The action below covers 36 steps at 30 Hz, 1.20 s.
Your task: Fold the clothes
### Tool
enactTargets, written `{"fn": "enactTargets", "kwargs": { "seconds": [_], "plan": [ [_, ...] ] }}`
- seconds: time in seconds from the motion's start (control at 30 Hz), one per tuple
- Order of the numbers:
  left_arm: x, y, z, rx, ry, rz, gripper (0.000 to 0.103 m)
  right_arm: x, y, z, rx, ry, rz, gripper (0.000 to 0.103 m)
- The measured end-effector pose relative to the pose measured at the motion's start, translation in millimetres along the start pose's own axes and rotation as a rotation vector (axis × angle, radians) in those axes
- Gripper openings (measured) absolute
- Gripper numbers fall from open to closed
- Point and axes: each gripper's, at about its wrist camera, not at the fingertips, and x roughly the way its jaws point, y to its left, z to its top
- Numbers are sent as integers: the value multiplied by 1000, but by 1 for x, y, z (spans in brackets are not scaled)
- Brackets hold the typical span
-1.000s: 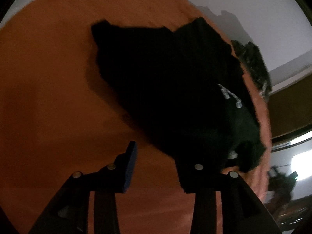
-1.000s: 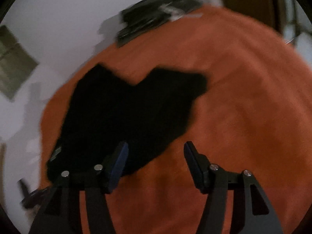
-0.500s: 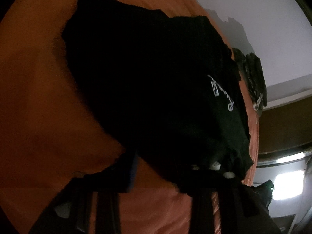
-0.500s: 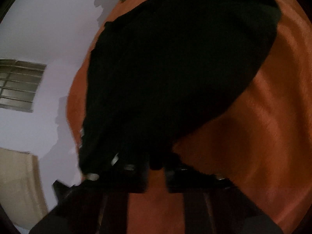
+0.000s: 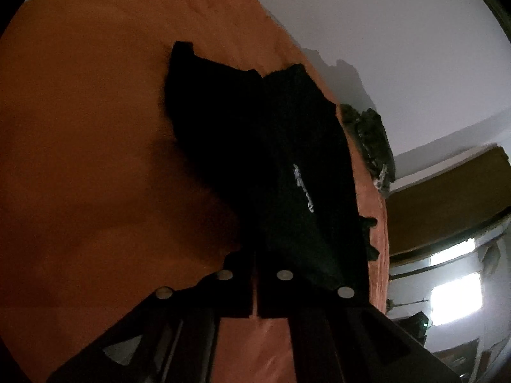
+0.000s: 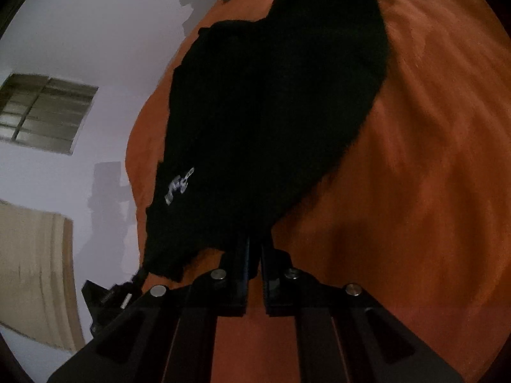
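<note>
- Orange fuzzy cover (image 5: 95, 127) spreads wide and bare beside the black garment (image 5: 262, 159).
- Left gripper (image 5: 254, 255) and right gripper (image 6: 254, 249) each pinch its near hem.

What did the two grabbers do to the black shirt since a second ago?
Both were open above it. Now the left gripper and the right gripper have moved down to its near edge and shut on the black garment, which hangs stretched from them. The orange cover and the dark pile at its far edge stayed put.
</note>
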Motion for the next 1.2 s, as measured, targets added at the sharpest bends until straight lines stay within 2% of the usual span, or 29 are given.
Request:
{"fn": "enactTargets", "kwargs": {
  "seconds": [0.07,0.17,0.23,0.27,0.3,0.33,0.37,0.4,0.47,0.53,0.67,0.7,0.77,0.87,0.97,1.0,1.03,1.07,1.1,1.2],
  "plan": [
    [-6,-1,-6,50,0,29,0,-5,3,-14,-28,-3,-13,5],
    [-6,8,-12,123,51,97,0,-2,0,-22,-76,-4,-65,7],
    [-2,9,-9,167,64,137,0,5,-6,-19,-86,22,-97,11],
    [2,10,-3,178,70,155,2,8,-11,-15,-78,40,-112,18],
    [5,12,5,178,77,171,5,13,-13,-6,-60,48,-122,29],
    [7,15,13,170,83,176,6,12,-16,3,-40,44,-124,34],
    [9,19,24,153,87,168,13,7,-21,10,-23,35,-122,40],
    [11,23,35,138,88,164,20,3,-26,16,-7,26,-120,41],
    [18,29,62,117,77,178,29,-11,-32,34,-10,-14,-131,41],
    [25,36,88,100,65,196,32,-25,-38,56,-30,-72,-168,41],
    [46,43,136,49,49,228,53,-33,-58,128,-51,-208,-274,42],
    [49,47,144,40,46,235,55,-31,-64,147,-54,-220,-295,42],
    [61,52,158,32,48,255,55,-25,-71,175,-67,-229,-321,42],
    [82,53,171,10,59,283,55,-10,-70,200,-101,-247,-364,42],
    [99,55,178,-48,62,269,55,4,-69,225,-135,-265,-407,41],
    [103,55,180,-61,58,264,55,9,-68,233,-146,-271,-422,36],
    [105,53,180,-58,46,265,54,14,-68,241,-158,-277,-436,8],
    [106,50,180,-46,31,269,39,12,-69,241,-166,-296,-451,2],
    [108,47,180,-35,17,273,2,5,-69,237,-164,-327,-458,2],
    [96,34,181,15,-96,331,2,-20,-67,228,-145,-430,-464,2]
  ]
}}
